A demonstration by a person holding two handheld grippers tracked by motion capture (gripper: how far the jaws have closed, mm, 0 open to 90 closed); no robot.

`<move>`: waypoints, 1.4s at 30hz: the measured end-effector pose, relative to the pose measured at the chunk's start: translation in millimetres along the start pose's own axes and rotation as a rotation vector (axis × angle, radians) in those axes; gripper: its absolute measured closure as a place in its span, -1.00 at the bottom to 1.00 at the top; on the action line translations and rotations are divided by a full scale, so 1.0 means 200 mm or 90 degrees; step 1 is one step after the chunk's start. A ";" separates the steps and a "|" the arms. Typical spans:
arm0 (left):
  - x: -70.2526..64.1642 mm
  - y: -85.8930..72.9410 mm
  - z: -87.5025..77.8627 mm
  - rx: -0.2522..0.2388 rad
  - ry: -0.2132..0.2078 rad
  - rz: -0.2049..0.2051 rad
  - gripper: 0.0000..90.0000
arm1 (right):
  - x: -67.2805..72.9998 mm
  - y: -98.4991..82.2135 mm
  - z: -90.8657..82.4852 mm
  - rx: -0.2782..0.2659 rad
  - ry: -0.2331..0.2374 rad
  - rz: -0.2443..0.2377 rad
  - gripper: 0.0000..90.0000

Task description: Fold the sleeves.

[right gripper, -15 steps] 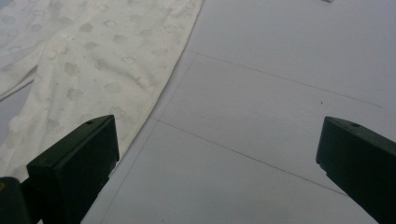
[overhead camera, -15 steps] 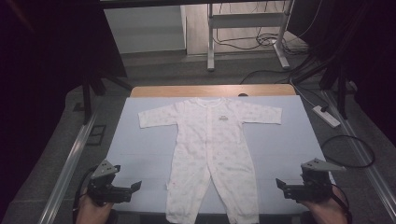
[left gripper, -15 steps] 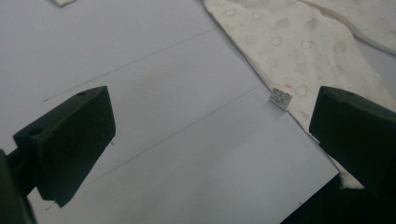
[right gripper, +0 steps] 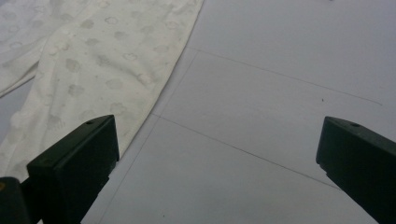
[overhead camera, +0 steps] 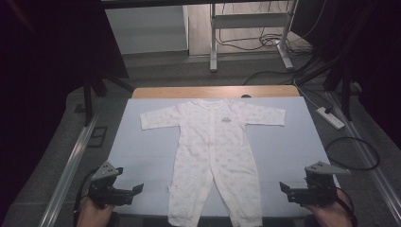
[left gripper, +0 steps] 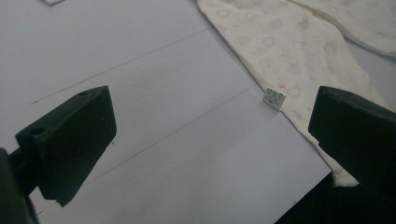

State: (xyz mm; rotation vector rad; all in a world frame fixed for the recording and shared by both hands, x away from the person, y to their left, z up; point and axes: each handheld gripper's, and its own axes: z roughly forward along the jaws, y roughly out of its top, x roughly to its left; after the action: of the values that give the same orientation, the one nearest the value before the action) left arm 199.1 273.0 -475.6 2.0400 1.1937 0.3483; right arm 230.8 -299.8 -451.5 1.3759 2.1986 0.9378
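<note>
A white baby romper (overhead camera: 214, 151) with a faint cloud print lies flat, face up, in the middle of a pale blue mat (overhead camera: 283, 151), sleeves spread toward the far side and legs toward me. My left gripper (overhead camera: 137, 189) hovers at the mat's near left corner, jaws wide apart and empty. In the left gripper view the romper's left leg (left gripper: 289, 51) with a small care label (left gripper: 274, 98) lies ahead to the right. My right gripper (overhead camera: 283, 188) waits open at the near right, apart from the romper. In the right gripper view the other leg (right gripper: 93, 60) lies to the left.
The mat covers a wooden table (overhead camera: 213, 91). Metal rails (overhead camera: 71, 165) run along both sides. A white power strip (overhead camera: 331, 118) and cables (overhead camera: 352, 153) lie on the floor to the right. A metal frame (overhead camera: 250, 28) stands beyond the table.
</note>
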 end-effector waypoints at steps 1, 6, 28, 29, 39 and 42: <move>0.00 0.00 0.00 0.000 -0.001 -0.001 -0.98 | 0.00 0.00 0.00 0.002 -0.001 -0.002 -1.00; 0.01 0.00 0.00 0.000 -0.006 -0.008 -0.97 | 0.00 0.00 0.00 0.006 0.007 -0.002 -1.00; 0.02 0.03 -0.01 -0.017 -0.029 -0.004 -1.00 | 0.01 0.00 0.00 -0.001 0.022 -0.020 -1.00; 0.02 0.04 0.00 -0.015 -0.030 -0.003 -1.00 | 0.01 0.00 0.00 -0.001 0.022 -0.020 -1.00; 0.03 0.08 0.03 -0.003 -0.047 0.013 -1.00 | 0.02 0.00 0.00 -0.002 0.017 -0.027 -1.00; 0.05 0.09 0.05 -0.001 -0.055 0.016 -1.00 | 0.02 0.00 0.01 0.001 0.016 -0.029 -1.00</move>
State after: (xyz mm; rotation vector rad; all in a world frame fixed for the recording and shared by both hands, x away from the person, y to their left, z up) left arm 221.5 270.9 -470.7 2.0489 1.1163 0.2697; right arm 230.3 -296.0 -451.7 1.3160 2.2396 0.9422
